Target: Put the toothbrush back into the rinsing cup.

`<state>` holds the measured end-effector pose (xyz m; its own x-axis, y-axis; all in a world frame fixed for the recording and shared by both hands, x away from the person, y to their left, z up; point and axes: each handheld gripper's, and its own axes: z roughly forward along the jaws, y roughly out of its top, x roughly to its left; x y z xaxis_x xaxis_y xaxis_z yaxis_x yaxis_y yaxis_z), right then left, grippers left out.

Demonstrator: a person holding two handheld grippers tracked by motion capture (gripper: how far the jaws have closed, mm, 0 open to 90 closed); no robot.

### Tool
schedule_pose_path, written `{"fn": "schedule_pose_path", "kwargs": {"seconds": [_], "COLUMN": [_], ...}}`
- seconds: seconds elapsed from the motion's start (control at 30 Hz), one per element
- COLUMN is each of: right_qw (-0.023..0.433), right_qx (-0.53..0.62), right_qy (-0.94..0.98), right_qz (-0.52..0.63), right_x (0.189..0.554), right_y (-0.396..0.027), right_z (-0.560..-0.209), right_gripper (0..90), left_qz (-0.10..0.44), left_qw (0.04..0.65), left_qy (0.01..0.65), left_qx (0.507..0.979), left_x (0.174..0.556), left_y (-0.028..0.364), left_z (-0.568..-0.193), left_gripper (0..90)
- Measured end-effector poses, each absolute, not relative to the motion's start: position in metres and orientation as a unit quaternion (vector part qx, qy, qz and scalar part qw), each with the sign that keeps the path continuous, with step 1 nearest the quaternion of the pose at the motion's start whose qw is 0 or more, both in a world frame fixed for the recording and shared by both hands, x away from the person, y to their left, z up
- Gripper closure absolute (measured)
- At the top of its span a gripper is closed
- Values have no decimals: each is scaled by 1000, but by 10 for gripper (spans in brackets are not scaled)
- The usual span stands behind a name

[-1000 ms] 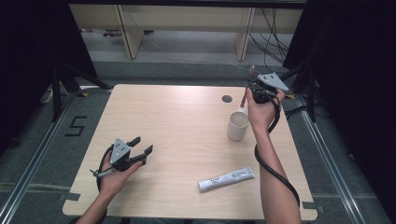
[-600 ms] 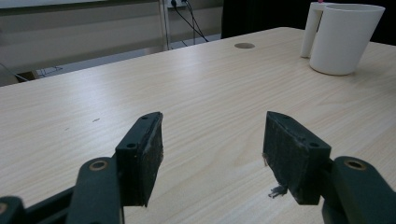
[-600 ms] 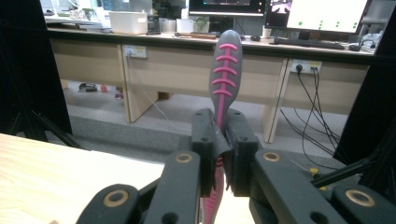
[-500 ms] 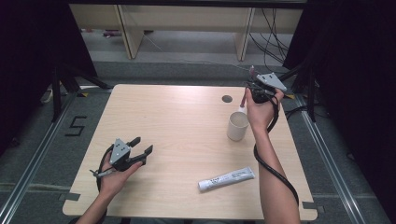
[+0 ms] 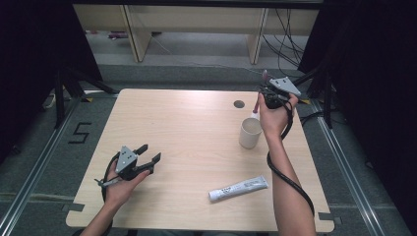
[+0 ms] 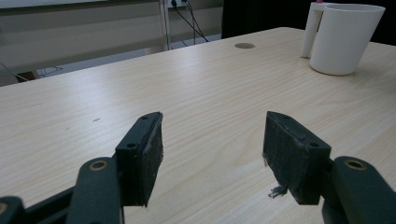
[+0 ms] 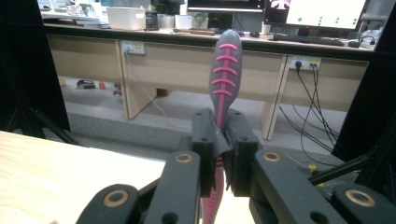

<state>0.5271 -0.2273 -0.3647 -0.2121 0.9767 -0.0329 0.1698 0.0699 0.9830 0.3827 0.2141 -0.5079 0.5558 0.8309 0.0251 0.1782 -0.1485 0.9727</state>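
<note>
While your right gripper (image 7: 220, 154) sits raised at the far right edge of the table (image 5: 187, 132), its jaws are clamped tight on a toothbrush (image 7: 224, 79) — grey handle with pink ribbed grip strips, pinched low on the shaft and sticking up past the pads in the right gripper view. From the high view, the lower end of the brush seems to run down toward the white cup (image 5: 250, 132) just beside your hand; whether the tip is inside the cup or only above it cannot be told.

Handling notes, judged from looks: the toothbrush is light, stiff plastic, narrow, and likely to pivot between flat pads if bumped. The rubbery pink ribs should give friction, so holding on that ribbed section is sound. Keep the squeeze steady; a thin handle can twist out sideways.

The cup looks light and rigid, probably easy to tip if the brush knocks its rim. Lower straight, don't drag.

Your left gripper (image 5: 145, 158) rests low at the near left, jaws spread wide with nothing between them; bare wood shows between its pads (image 6: 144, 156).

A white toothpaste tube (image 5: 238, 188) lies flat near the front right, well apart from both grippers. It is soft-bodied; take it across the middle, gently.
</note>
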Motion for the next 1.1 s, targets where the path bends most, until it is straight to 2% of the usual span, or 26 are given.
{"fn": "schedule_pose_path", "kwargs": {"seconds": [1.1], "right_qw": [399], "right_qx": [480], "right_qy": [627], "right_qz": [466], "right_x": [529], "right_y": [-223], "right_z": [-383], "right_gripper": [841], "left_qz": [300], "left_qw": [537], "left_qy": [365], "left_qx": [699], "left_x": [382], "left_y": [213], "left_z": [-508], "left_gripper": [374]}}
